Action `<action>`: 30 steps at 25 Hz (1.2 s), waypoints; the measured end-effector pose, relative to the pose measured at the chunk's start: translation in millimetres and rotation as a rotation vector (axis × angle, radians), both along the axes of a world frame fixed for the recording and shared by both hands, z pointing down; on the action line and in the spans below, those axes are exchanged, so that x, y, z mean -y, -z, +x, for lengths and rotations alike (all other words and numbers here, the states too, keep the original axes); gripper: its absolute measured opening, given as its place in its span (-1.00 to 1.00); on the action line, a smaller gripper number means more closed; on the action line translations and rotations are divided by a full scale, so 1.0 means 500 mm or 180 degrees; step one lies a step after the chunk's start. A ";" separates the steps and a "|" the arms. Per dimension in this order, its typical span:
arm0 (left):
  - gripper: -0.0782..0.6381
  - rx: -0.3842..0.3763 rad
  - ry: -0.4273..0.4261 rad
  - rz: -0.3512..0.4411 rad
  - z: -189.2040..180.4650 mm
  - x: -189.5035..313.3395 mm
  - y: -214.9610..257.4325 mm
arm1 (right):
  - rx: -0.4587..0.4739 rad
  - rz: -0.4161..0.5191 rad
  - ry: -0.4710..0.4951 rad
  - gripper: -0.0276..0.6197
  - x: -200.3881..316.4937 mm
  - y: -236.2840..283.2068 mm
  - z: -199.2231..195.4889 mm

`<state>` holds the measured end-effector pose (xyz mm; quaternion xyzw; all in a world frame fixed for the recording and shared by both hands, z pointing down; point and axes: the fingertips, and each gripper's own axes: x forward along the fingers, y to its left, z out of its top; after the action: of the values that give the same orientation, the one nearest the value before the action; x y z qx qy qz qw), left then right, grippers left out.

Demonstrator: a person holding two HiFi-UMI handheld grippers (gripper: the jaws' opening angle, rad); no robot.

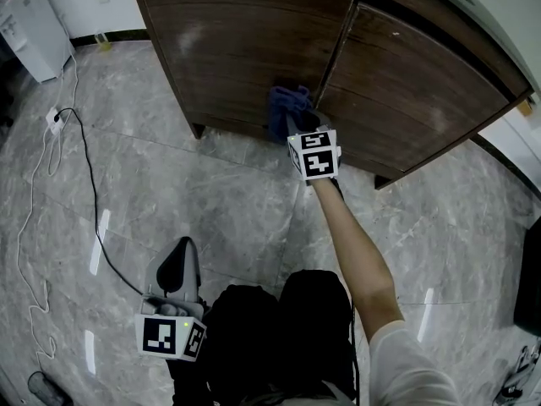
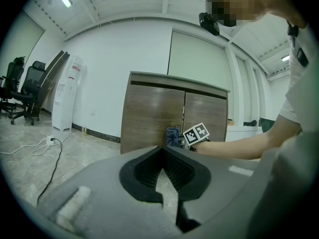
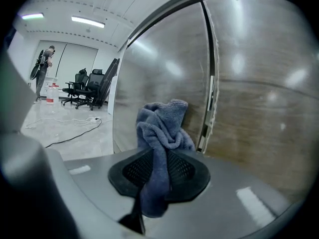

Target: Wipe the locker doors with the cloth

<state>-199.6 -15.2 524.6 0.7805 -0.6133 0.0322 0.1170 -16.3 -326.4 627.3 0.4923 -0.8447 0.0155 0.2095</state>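
Locker door (image 1: 254,57), outstretched right arm (image 1: 359,244), cloth (image 1: 286,108)

claw (image 3: 158,176) gripping blue cloth (image 3: 162,128), locker door (image 3: 159,78)

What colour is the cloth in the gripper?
Greyish blue. The cloth shows best in the right gripper view.

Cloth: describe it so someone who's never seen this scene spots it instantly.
Find the dark brown two-door locker standing on the grey marble floor. Low on its left door, close to the seam between the doors, the right gripper is shut on a bunched cloth held against the wood. It is the only soft blue thing there, among brown panels and grey gripper parts.
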 end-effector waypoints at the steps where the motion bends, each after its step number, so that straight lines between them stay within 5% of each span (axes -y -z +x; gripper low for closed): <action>1: -0.78 -0.0003 -0.0005 0.0007 0.002 0.000 0.001 | 0.0016 0.0042 0.0006 -0.69 0.001 0.020 -0.003; 18: -0.78 -0.0046 -0.0003 0.0090 -0.009 -0.009 0.025 | 0.0337 0.0787 0.0136 -0.69 0.022 0.379 -0.071; 30: -0.78 -0.0046 0.0085 0.0126 -0.039 -0.021 0.035 | 0.0444 0.1011 0.0153 -0.69 0.029 0.483 -0.101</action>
<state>-219.2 -4.6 507.2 0.7746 -0.6233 0.0129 0.1063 -66.7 -340.7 385.9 0.4967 -0.8605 -0.0891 0.0702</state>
